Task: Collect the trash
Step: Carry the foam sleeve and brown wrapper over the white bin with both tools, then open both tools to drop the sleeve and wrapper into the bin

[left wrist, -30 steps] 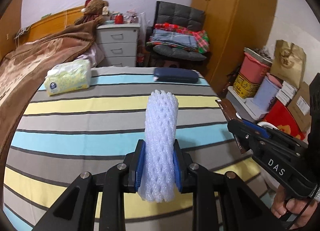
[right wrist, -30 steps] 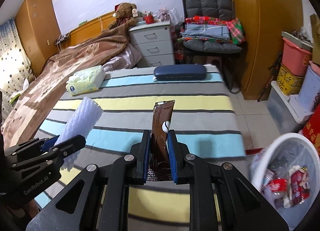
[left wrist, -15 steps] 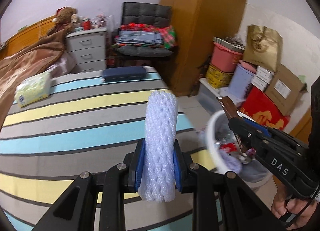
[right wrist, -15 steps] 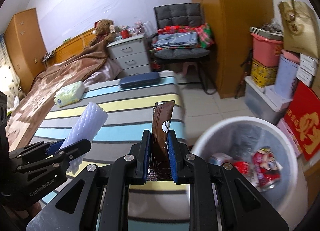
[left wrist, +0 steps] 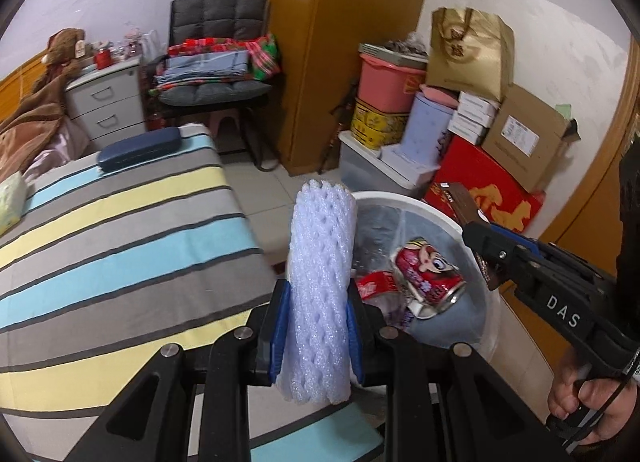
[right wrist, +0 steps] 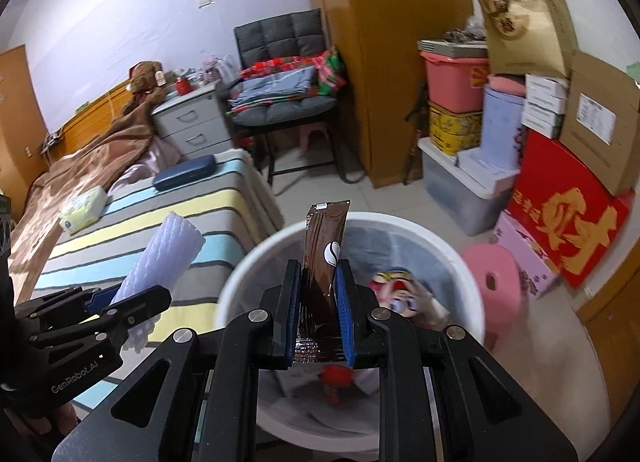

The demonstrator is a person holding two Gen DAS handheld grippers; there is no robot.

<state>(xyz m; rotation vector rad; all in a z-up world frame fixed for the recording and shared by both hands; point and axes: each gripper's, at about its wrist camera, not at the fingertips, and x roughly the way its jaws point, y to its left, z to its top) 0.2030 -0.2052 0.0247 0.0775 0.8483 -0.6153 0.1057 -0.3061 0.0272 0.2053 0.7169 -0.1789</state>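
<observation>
Foam sleeve (left wrist: 320,294) clamped between left fingers (left wrist: 280,326); sachet (right wrist: 322,258) between right fingers (right wrist: 344,302).

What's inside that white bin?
The bin holds a red cartoon can and red wrappers; anything deeper is hidden by the grippers and the lining.
</observation>
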